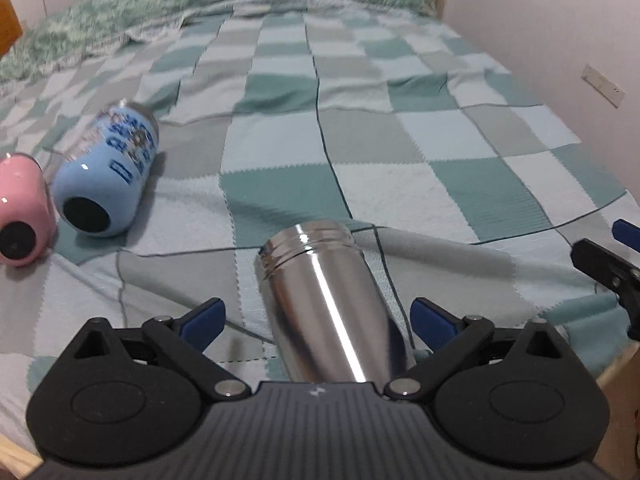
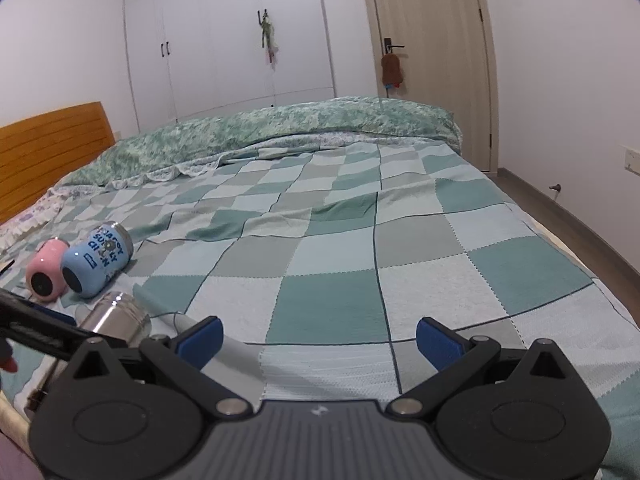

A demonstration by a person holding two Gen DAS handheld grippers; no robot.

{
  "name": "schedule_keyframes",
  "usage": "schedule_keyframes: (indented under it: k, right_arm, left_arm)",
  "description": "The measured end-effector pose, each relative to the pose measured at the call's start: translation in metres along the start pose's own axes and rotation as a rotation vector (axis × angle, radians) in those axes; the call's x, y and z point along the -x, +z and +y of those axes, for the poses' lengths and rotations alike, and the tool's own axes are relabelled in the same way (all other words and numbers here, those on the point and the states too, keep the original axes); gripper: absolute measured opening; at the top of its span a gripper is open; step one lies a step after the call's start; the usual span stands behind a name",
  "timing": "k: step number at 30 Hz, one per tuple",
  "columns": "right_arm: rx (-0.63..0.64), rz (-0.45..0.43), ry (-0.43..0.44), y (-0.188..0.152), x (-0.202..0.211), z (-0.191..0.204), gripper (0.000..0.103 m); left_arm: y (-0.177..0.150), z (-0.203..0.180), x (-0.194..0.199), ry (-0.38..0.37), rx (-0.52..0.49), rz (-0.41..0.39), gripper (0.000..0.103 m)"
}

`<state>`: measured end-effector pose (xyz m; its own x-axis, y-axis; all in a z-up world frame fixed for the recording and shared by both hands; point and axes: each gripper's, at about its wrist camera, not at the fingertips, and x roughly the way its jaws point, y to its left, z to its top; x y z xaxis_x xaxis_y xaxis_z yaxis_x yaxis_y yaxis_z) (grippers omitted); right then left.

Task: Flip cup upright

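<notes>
A shiny steel cup point(image 1: 324, 300) lies on its side on the checked bedspread point(image 1: 360, 152), its threaded mouth pointing away from me. My left gripper point(image 1: 316, 320) is open, its blue pads on either side of the cup's body with gaps on both sides. The steel cup also shows in the right wrist view point(image 2: 118, 314), at the lower left, partly behind the left gripper's black arm. My right gripper point(image 2: 318, 342) is open and empty over the bedspread point(image 2: 340, 240), to the right of the cup. Its finger shows in the left wrist view point(image 1: 608, 268).
A light blue printed cup point(image 1: 108, 172) and a pink cup point(image 1: 22, 212) lie on their sides at the left, bases toward me; both show in the right wrist view point(image 2: 96, 260) point(image 2: 46, 272). A green quilt point(image 2: 260, 128), wooden headboard point(image 2: 48, 148), wardrobe and door stand beyond.
</notes>
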<state>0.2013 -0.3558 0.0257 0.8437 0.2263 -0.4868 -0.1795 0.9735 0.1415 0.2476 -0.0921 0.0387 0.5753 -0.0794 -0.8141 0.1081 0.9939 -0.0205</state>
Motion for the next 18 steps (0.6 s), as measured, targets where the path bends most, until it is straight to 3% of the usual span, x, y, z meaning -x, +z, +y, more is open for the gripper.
schedule_keyframes:
  k: [2, 4, 10, 18]
  right_arm:
    - [0.013, 0.002, 0.006, 0.000, -0.002, 0.002, 0.103]
    - [0.023, 0.005, 0.019, 0.000, -0.003, 0.005, 0.103]
    - [0.014, 0.003, 0.035, -0.001, -0.004, 0.006, 0.103]
    - [-0.017, -0.019, 0.039, -0.005, 0.001, 0.006, 0.103]
  left_arm:
    - [0.001, 0.001, -0.007, -0.006, 0.031, 0.038, 0.091]
    - [0.000, 0.005, -0.016, -0.048, 0.076, 0.093, 0.072]
    - [-0.005, 0.009, -0.003, -0.086, 0.103, 0.046, 0.069]
    - [-0.008, 0.013, 0.036, -0.119, 0.064, -0.105, 0.067]
